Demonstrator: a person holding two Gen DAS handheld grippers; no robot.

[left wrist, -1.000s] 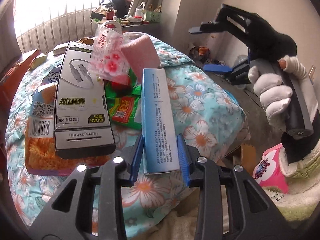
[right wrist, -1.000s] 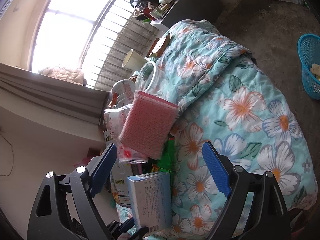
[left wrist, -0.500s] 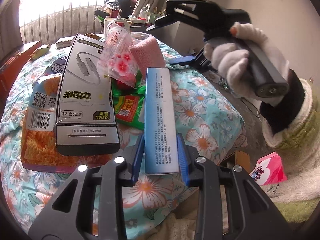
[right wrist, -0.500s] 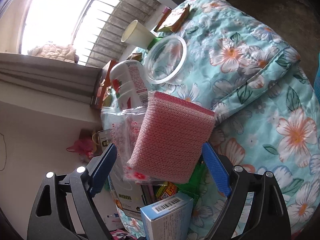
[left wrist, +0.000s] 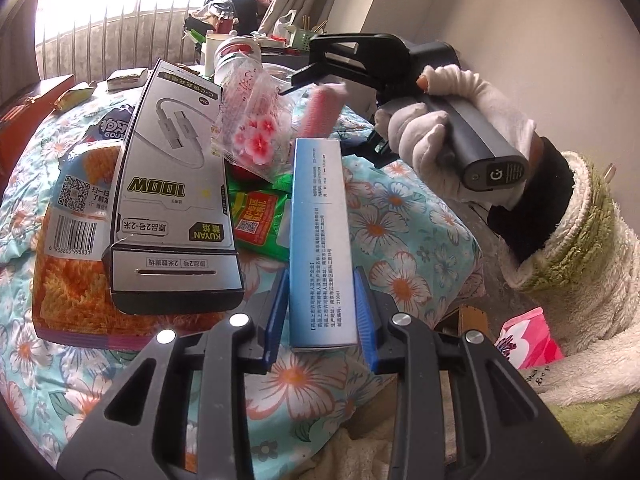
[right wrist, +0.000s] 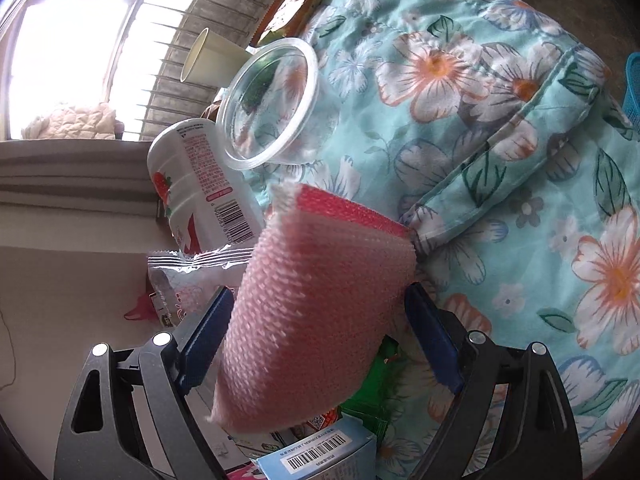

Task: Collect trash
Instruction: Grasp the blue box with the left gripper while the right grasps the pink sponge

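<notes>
One pink bubble-wrap pouch [right wrist: 316, 304], quilted and puffy, between open claw pads.

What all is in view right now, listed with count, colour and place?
Long box: one, blue and white, between the left gripper's pads.
Bubble-wrap pouch: one, pink, between the right gripper's open pads.
Cable box: one, grey and black, on the orange packet.
Snack packet: one, orange, flat on the bedspread.
Green wrapper: one, under the boxes.
Flowered bag: one, clear with pink flowers.
Clear tub: one, on its side.
Paper cup: one, cream.
Strawberry bottle: one, white.
Bedspread: teal floral.
Left gripper: black, blue pads.
Right gripper: black, blue pads.
</notes>
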